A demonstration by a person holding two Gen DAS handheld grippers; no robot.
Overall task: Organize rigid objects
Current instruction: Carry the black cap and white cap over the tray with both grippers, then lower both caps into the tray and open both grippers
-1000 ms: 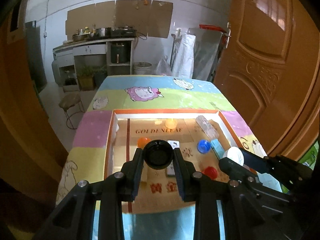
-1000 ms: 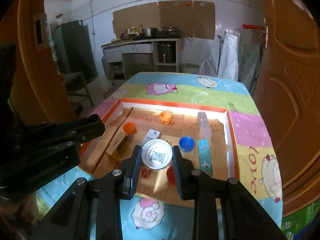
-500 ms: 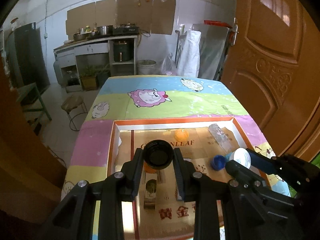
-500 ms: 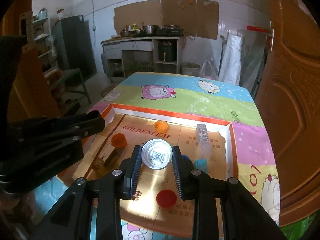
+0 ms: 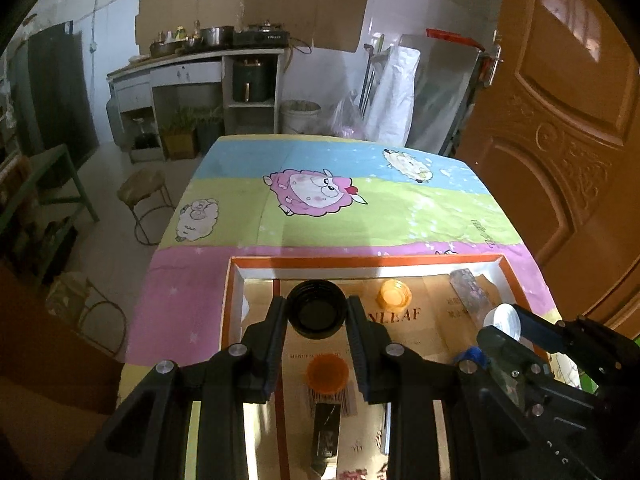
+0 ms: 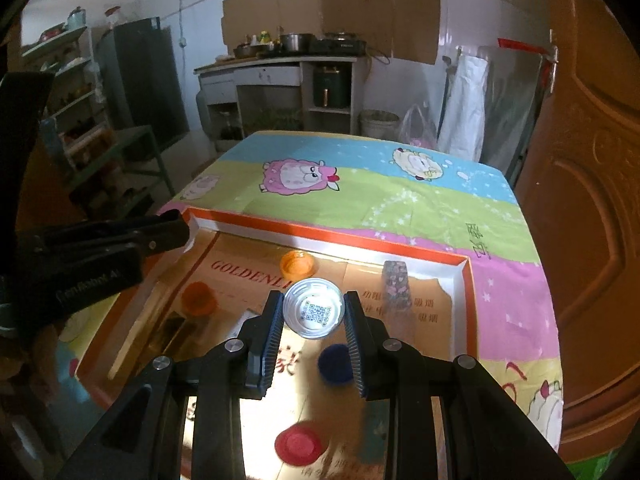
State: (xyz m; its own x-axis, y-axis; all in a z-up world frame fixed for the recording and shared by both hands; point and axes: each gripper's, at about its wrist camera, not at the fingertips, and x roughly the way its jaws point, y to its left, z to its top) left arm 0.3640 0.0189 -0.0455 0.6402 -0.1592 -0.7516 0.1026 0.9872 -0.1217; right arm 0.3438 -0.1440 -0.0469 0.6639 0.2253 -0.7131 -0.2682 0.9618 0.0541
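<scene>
My left gripper [image 5: 317, 314] is shut on a black bottle cap [image 5: 316, 309] and holds it above the far left part of the orange-rimmed tray [image 5: 360, 261]. My right gripper [image 6: 314, 314] is shut on a white cap [image 6: 314, 312] with a QR code inside, held above the tray's [image 6: 332, 236] middle. In the tray lie an orange cap [image 5: 327, 372], a yellow-orange cap [image 5: 394, 295], a blue cap [image 6: 335, 362], a red cap [image 6: 299, 446] and a clear patterned bottle [image 6: 396, 288]. The right gripper also shows at the right of the left wrist view [image 5: 508, 320].
The tray sits on a table with a cartoon sheep cloth [image 5: 316, 194]. A wooden door [image 5: 560, 128] stands to the right. A stool [image 5: 146, 192] and shelves [image 6: 100, 120] stand left of the table. A kitchen counter [image 5: 200, 68] is at the back.
Both grippers have moved forward over the tray, each still holding its cap. More of the tray now lies under and behind the fingers.
</scene>
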